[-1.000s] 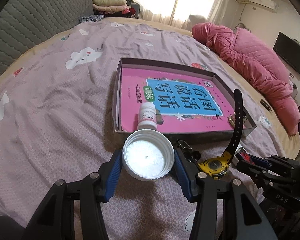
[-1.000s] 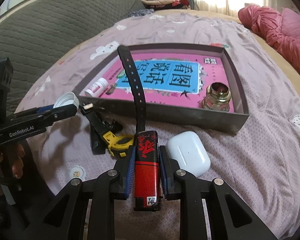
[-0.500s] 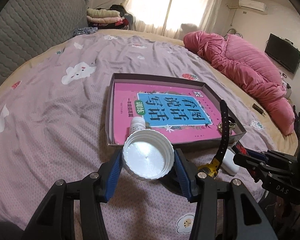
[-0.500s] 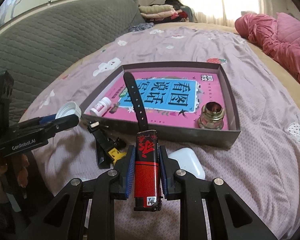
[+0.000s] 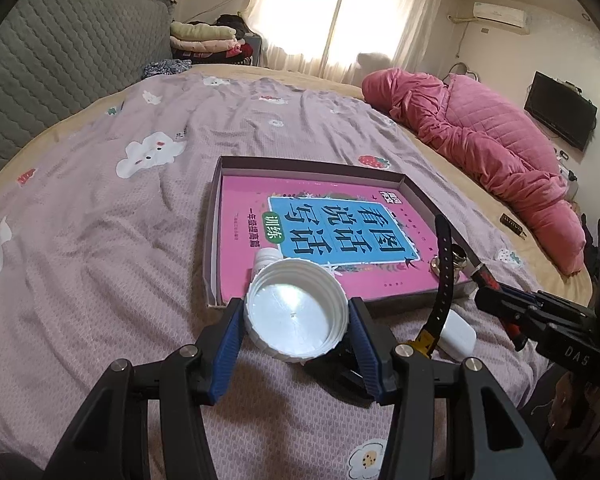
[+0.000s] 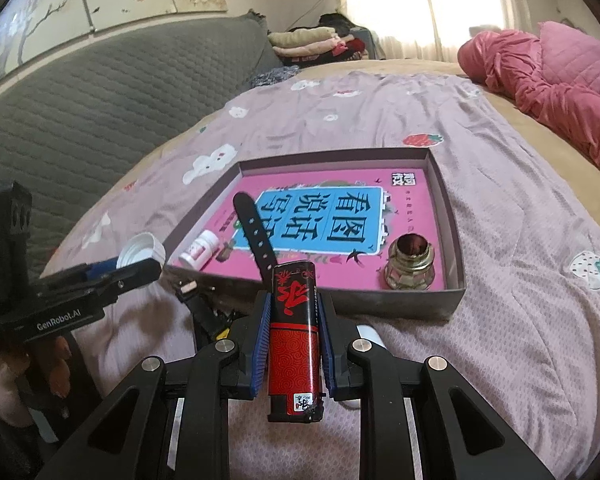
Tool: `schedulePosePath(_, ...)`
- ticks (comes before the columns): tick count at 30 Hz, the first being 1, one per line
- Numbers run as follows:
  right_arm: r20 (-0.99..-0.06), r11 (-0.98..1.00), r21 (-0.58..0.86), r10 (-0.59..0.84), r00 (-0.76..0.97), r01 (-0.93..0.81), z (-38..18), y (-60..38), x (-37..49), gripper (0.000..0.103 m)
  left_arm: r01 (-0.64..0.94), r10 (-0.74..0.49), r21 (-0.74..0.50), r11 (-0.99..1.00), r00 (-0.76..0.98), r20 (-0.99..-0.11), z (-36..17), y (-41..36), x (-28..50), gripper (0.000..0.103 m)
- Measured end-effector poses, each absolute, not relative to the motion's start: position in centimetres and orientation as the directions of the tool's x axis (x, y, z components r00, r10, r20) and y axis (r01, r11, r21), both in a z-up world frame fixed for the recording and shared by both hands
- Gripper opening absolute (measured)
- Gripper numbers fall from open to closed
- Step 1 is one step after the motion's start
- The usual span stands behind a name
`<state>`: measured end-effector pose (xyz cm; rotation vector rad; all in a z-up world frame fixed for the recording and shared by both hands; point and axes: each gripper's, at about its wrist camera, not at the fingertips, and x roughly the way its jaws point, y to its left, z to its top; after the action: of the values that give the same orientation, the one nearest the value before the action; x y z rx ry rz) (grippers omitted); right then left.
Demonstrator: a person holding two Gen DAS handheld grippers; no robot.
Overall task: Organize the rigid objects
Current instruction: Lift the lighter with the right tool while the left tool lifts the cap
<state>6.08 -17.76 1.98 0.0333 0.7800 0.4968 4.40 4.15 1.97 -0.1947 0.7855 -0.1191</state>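
White ribbed plastic cap (image 5: pixel 296 316), light and stiff, we grip across its rim in the left jaws, the right jaws clamping a slick red lighter (image 6: pixel 295 340) mid-body, both short of the grey cardboard tray (image 6: pixel 456 240).

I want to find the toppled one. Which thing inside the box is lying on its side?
The small white pill bottle lies on its side; the brass jar stands upright in the grey box.

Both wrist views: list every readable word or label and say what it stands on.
"GenRobot.AI": side of the left gripper.
"DAS": side of the right gripper.
"看图说话写话": blue panel of the book.
"训练": green tag on the book.
Lighter, small bottle: print too small to read.
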Motion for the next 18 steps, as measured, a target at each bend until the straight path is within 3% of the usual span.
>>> schedulePosePath(18, -0.619, 0.889, 0.205, 0.441, 0.650, -0.409, 3.4, -18.5, 7.6, 0.023, 0.064, -0.208, -0.234, 0.970, 0.717, -0.666, 2.1, 3.4, 6.2, 0.052)
